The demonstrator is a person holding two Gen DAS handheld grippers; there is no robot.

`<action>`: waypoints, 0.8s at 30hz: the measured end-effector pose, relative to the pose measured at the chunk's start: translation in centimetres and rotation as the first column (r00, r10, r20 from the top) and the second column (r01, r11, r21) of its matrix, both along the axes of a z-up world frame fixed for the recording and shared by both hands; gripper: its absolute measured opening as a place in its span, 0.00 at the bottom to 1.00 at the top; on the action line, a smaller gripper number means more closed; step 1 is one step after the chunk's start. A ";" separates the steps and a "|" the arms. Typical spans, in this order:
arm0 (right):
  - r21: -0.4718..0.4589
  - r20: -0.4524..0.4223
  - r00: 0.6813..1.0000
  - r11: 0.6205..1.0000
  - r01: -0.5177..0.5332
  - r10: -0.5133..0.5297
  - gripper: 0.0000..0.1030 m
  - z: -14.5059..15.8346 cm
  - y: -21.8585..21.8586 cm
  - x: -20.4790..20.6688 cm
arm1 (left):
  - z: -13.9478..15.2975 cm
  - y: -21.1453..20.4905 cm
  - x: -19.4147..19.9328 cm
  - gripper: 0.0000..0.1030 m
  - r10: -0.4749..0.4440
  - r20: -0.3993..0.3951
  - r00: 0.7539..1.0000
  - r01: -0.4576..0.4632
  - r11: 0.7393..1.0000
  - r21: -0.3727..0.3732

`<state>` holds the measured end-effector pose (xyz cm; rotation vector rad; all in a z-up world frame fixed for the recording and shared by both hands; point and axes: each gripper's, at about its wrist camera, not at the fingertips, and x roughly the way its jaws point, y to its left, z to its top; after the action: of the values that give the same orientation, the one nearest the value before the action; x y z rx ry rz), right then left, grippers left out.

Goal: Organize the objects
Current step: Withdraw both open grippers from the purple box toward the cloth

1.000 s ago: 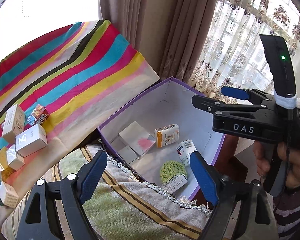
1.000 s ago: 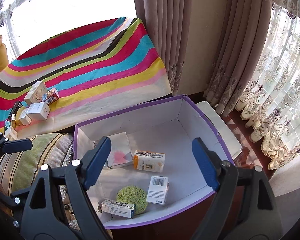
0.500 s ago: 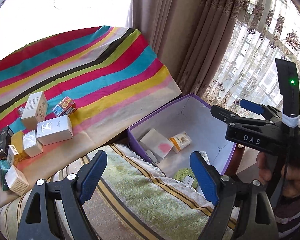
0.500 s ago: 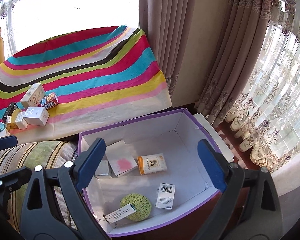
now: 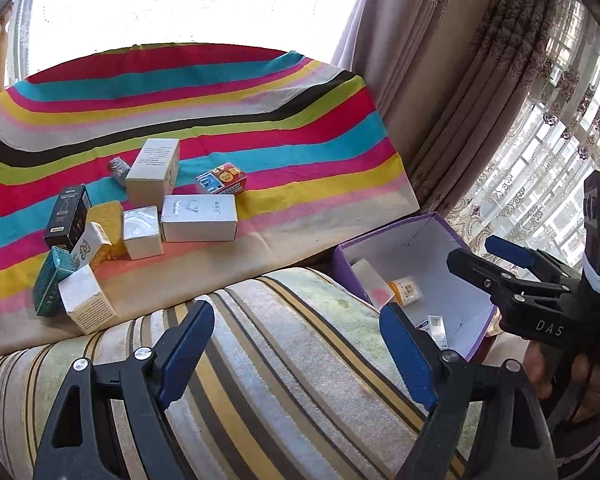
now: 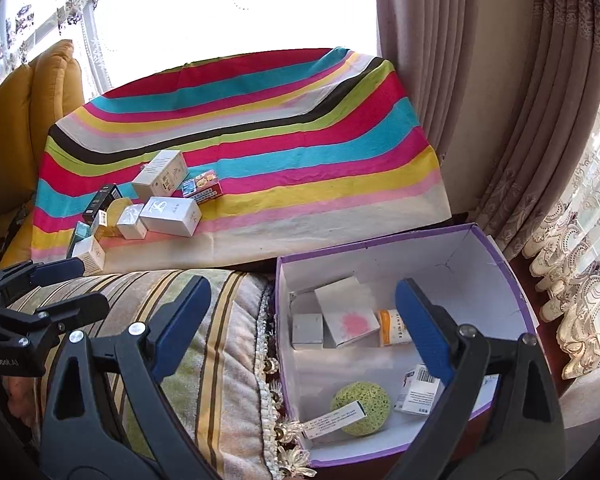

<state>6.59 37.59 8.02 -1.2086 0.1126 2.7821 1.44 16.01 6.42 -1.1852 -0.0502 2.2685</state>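
- The purple box (image 6: pixel 500 248) is taken as the landmark; it stands at the end of the striped cushion (image 5: pixel 300 380), with the striped cloth (image 5: pixel 220 112) spread beyond and to the left of it
- Inside the purple box several items are already seen: a white carton with a pink mark (image 6: pixel 350 312), an orange-and-white carton (image 6: pixel 392 326), a small grey box (image 6: pixel 307 330), a green sponge ball (image 6: pixel 366 402) and a barcoded packet (image 6: pixel 420 388)
- The items not yet sorted are clustered on the cloth, well to the left of the purple box: a long white carton (image 5: pixel 199 217), a tall white carton (image 5: pixel 154 170), a red-and-blue pack (image 5: pixel 222 178), a black carton (image 5: pixel 68 216) and a small white carton (image 5: pixel 86 300), among others
- The left gripper (image 5: pixel 296 354) is held wide apart with nothing between its pads, above the cushion and left of the purple box
- The right gripper (image 6: pixel 302 328) is likewise spread and unloaded, at the near left rim of the purple box
- The cartons are judged light, stiff-edged yet crushable thin card; the foil-like faces may be slippery
- A hold across the two broad flat faces, near the middle, is advised, with gentle pressure only
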 end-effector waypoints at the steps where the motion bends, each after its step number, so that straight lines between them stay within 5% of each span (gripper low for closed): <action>1: -0.010 0.005 1.000 1.000 -0.016 0.016 0.92 -0.1 -0.4 -0.1 | -0.1 -0.9 -0.2 0.83 0.022 0.005 1.000 -0.022 1.000 0.002; 11: -0.037 0.043 0.991 0.991 -0.125 0.127 0.92 -1.3 -4.4 -1.4 | -1.3 -9.0 -1.5 0.82 0.209 0.069 0.975 -0.212 0.977 0.034; 24: -0.016 0.104 0.973 0.979 -0.206 0.206 0.92 -2.8 -7.8 -3.5 | -3.3 -14.0 -3.3 0.81 0.330 0.176 0.927 -0.343 0.938 0.048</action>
<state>3.06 29.81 5.18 -1.4421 -0.0152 2.8836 -1.84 1.98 3.11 -1.4099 -0.4353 2.4241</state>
